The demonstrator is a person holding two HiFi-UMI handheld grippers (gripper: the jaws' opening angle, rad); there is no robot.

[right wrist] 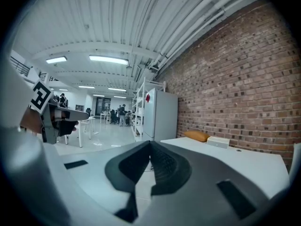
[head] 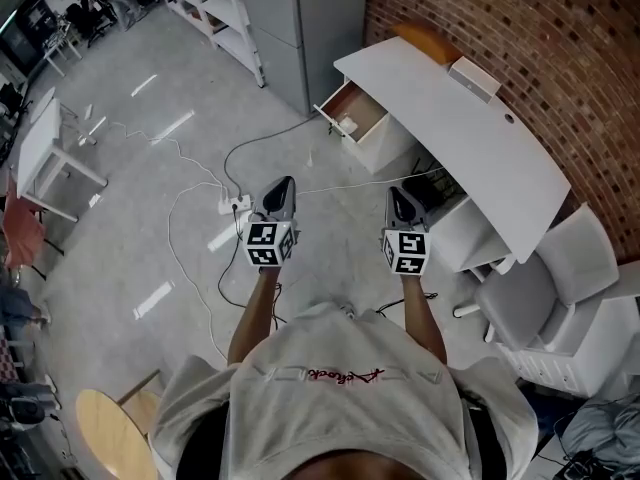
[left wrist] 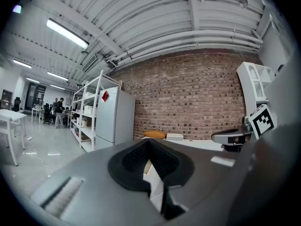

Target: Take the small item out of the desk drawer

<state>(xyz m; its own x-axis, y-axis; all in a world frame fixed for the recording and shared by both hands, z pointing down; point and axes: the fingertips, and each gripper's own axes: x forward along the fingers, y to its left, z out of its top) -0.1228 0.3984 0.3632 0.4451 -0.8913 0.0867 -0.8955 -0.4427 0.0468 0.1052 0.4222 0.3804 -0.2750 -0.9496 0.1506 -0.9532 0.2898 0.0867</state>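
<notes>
A white desk [head: 470, 153] stands along the brick wall. Its drawer [head: 352, 106] at the left end is pulled open, and a small white item [head: 346, 125] lies inside. Both grippers are held out in front of the person, well short of the drawer and above the floor. My left gripper [head: 286, 182] [left wrist: 149, 142] has its jaws together with nothing between them. My right gripper [head: 395, 192] [right wrist: 150, 142] is also shut and empty. In the right gripper view the desk top [right wrist: 225, 159] stretches off to the right.
An orange cushion [head: 425, 40] and a white box [head: 474, 76] lie on the desk. A grey cabinet [head: 300, 18] stands left of the drawer. Cables and a power strip [head: 235, 205] lie on the floor. Grey chairs [head: 560, 288] crowd the right, and a wooden stool [head: 110, 428] stands at the lower left.
</notes>
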